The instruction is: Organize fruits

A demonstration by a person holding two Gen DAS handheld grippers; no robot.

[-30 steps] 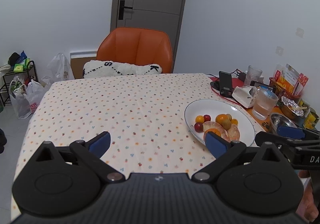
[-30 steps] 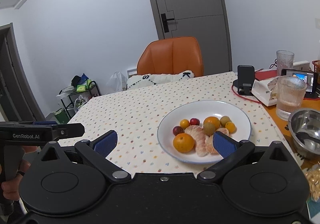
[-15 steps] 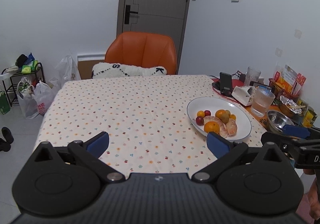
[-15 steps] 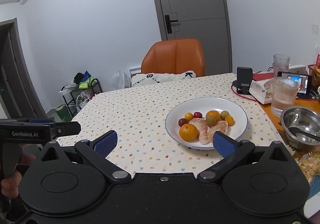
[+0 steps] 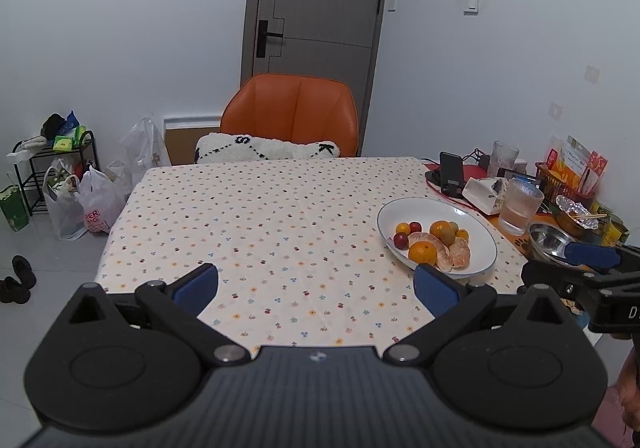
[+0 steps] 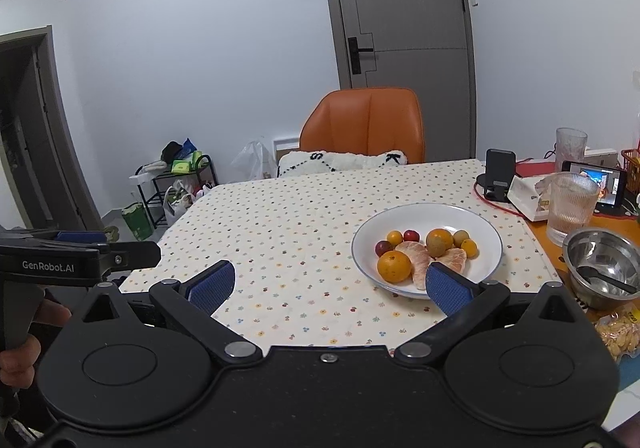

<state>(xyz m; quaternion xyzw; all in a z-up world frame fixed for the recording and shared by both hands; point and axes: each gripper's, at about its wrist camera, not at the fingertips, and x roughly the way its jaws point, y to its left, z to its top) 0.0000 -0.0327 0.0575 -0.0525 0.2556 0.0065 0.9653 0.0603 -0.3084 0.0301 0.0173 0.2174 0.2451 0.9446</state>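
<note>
The fingers [image 5: 196, 284] of the left gripper [image 5: 316, 288] and those of the right gripper [image 6: 330, 284] stand spread wide with nothing between them, both held above the near edge of the table [image 5: 256, 224]. The fruits all lie together in the white plate [image 6: 424, 215] near the table's right edge: a whole orange [image 6: 394, 266] at the front, peeled segments [image 6: 416, 256] beside it, small round ones behind. The orange looks firm and light but apt to roll, so I would take it across its middle, while the peeled segments seem soft, slippery and easily crushed, needing a light pinch.
</note>
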